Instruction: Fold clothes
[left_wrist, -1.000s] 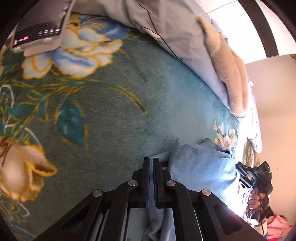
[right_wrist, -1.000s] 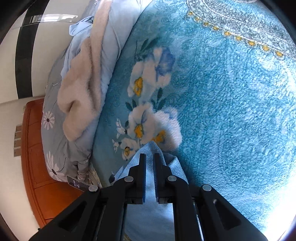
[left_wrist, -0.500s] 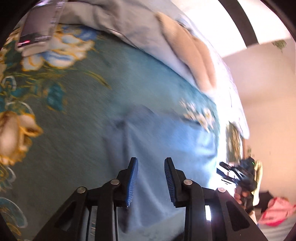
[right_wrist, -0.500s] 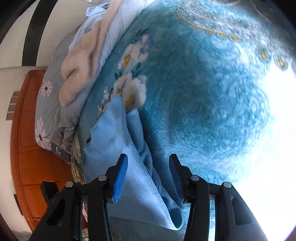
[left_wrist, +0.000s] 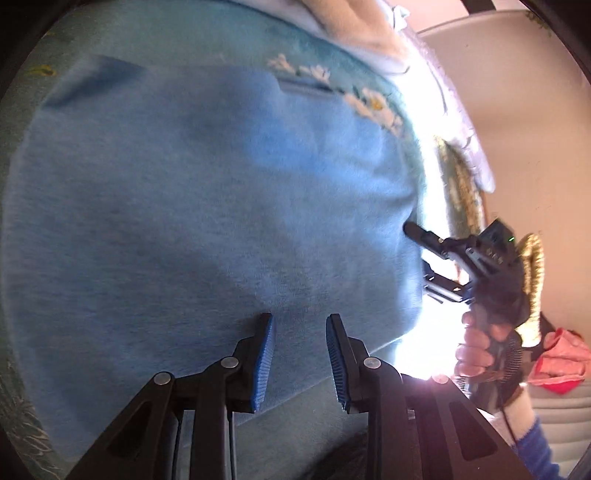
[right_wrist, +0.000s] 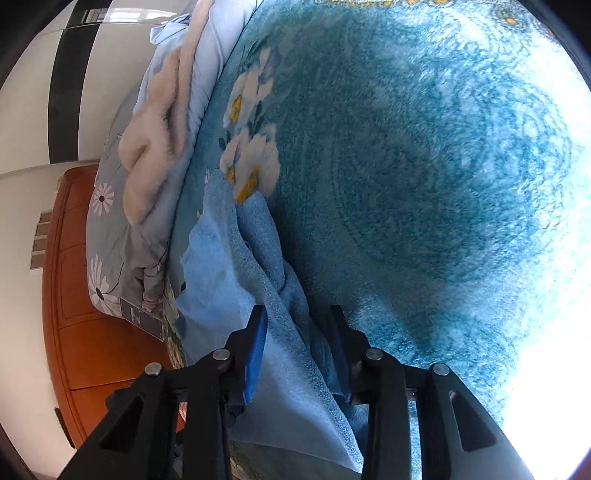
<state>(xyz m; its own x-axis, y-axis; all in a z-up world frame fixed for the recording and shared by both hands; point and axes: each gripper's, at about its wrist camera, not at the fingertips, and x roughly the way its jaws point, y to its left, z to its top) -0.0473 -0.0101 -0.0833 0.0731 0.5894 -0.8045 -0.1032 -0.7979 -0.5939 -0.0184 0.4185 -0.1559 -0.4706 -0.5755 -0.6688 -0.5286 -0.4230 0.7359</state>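
Left gripper (left_wrist: 300, 354): bottom centre of the left wrist view, jaws parted, blue pads clear of each other, nothing pinched; hovering over the near edge of the cloth.
Right gripper (right_wrist: 297, 347): bottom centre of the right wrist view, jaws spread wide, released; a raised fold of cloth running up between the fingers, contact with the pads impossible to tell.
Blue garment (left_wrist: 207, 206): light-blue fleecy cloth, spread flat across most of the left wrist view; in the right wrist view (right_wrist: 236, 266), bunched into ridges from bottom centre up toward mid-left.
Right gripper seen from the left (left_wrist: 424, 258): right edge of the frame, at the cloth's right border, fingers apart.
Right hand (left_wrist: 476, 350): lower right, wrapped around the handle.
Blanket (right_wrist: 424, 147): teal plush with white-and-yellow flowers, under the garment, filling the right of the frame.
Quilt (right_wrist: 114, 221): grey-blue daisy print, left side, beyond the blanket's edge.
Beige fleece (right_wrist: 155, 125): upper left, lying on the quilt.
Headboard (right_wrist: 70, 295): orange-brown wood, far left.
Pink cloth (left_wrist: 557, 362): lower right corner, beyond the hand.
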